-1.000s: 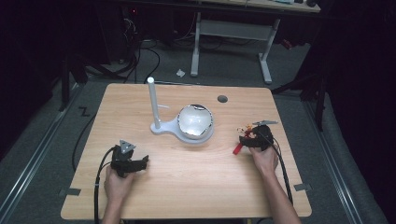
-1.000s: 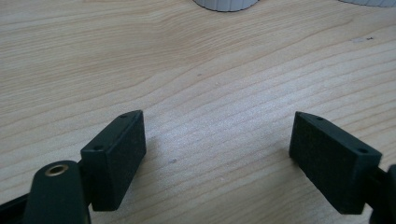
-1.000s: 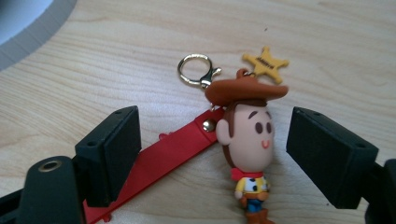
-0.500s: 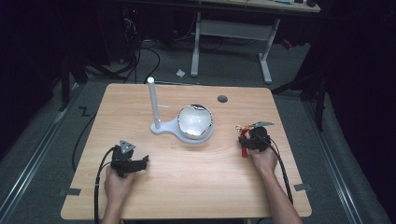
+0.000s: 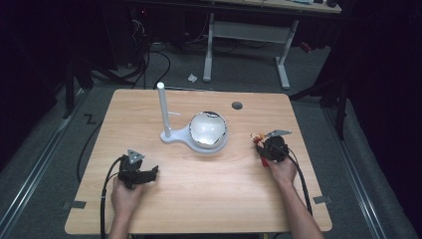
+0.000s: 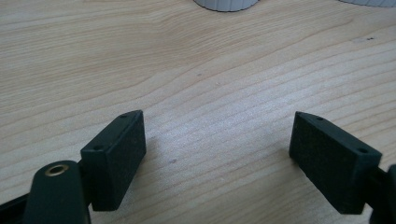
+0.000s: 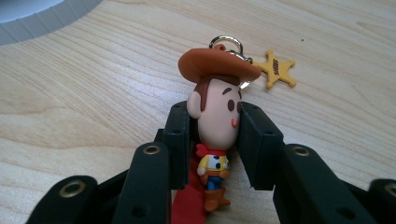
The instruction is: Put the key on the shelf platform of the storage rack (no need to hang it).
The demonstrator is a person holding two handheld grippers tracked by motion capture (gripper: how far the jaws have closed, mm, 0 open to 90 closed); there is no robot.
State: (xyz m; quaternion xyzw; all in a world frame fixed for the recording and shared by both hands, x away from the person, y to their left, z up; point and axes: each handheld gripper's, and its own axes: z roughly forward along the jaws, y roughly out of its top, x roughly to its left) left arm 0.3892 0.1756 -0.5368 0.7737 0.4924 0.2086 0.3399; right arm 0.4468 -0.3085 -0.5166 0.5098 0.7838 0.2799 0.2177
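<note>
- At the table's right side, between the right gripper's [image 7: 215, 140] two black jaws: a small cowboy figure keychain [image 7: 215, 126] with brown hat, red scarf and metal ring, pinched at the head by jaws closed in on both cheeks, body hanging down toward the hand.
- Just beyond the hat, lying flat on the wood: a yellow star charm [image 7: 276, 70] linked to the ring, apparently slack and so trailing on the surface.
- Probably gripped by the head because it is the widest, firmest part.
- Near the table's middle, well apart from the figure: a white stand with an upright post [image 5: 162, 110] and a shiny round bowl-like dish [image 5: 208, 129] on its base; nothing between it and the figure.
- At the near left: the left gripper [image 6: 217, 154], jaws spread wide, holding nothing, low over bare light wooden table [image 5: 214, 199].
- Near the far edge: a dark round hole [image 5: 237, 105].
</note>
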